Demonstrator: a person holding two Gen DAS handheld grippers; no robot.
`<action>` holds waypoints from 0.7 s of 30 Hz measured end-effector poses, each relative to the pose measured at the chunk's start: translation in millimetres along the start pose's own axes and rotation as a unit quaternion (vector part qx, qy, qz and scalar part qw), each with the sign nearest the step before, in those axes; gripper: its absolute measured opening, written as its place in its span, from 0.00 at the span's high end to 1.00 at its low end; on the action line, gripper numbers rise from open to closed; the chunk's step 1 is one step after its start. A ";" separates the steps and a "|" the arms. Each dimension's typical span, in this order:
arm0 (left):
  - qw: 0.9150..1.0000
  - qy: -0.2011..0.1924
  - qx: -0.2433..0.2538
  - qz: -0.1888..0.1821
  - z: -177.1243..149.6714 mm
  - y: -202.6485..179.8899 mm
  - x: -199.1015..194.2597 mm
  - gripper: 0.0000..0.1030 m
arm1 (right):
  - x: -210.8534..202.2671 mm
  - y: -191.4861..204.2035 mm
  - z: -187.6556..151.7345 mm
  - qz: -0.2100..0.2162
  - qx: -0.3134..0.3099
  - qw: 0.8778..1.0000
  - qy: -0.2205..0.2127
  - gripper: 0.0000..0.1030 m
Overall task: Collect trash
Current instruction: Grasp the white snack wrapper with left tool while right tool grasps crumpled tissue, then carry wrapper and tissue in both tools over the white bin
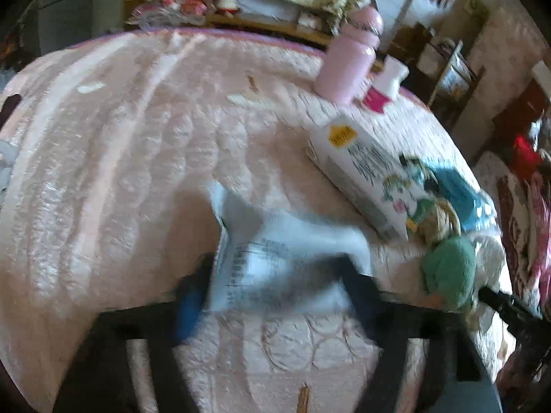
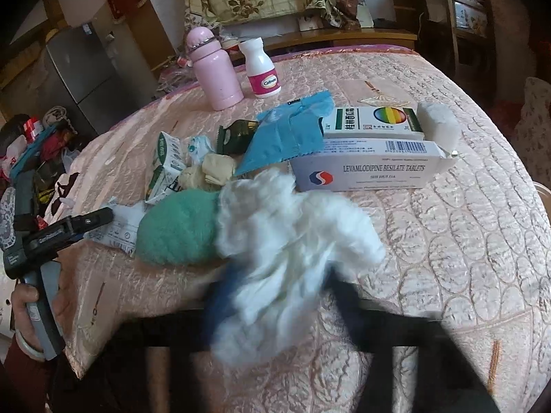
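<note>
R tongs [image 2: 275, 296] closed on white tissue wad [image 2: 292, 241] at table's [image 2: 447, 241] near edge: v. light, squashy, grab mid-bulk. L tongs [image 1: 275, 275] half-shut round flat plastic wrapper [image 1: 275, 251], grip unclear; thin, slippery.

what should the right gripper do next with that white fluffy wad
Probably lift it clear. The right gripper already has the white cotton wad between its fingers, and the wad rests against the green cloth on the table, so rising straight avoids dragging that along.
</note>
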State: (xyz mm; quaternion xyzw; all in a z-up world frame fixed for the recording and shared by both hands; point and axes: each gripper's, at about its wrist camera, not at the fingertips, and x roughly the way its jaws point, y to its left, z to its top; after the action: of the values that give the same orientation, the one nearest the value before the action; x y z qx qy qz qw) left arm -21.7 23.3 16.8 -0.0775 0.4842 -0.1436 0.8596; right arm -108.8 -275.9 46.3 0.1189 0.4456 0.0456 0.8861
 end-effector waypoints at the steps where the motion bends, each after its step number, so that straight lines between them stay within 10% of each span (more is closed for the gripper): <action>1: 1.000 -0.001 -0.001 -0.005 -1.5 -0.7 -1.2 0.45 | -2.8 -0.5 -1.6 0.003 -0.004 1.000 -0.004 0.69; 8: 0.999 -0.024 -0.004 -0.021 -4.5 -1.9 -34.1 0.72 | -43.7 -10.8 -6.9 0.027 -0.008 0.999 -0.036 0.80; 21: 0.997 -0.065 0.032 -0.006 -1.9 -33.2 -98.5 0.75 | -90.6 -30.9 -2.8 0.017 0.000 0.996 -0.088 0.80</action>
State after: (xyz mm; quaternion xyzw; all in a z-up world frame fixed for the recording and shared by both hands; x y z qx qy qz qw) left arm -77.3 23.6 104.6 -0.0617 0.4220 -0.1591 0.8904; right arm -166.0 -322.3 107.5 0.1304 0.3637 0.0503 0.9210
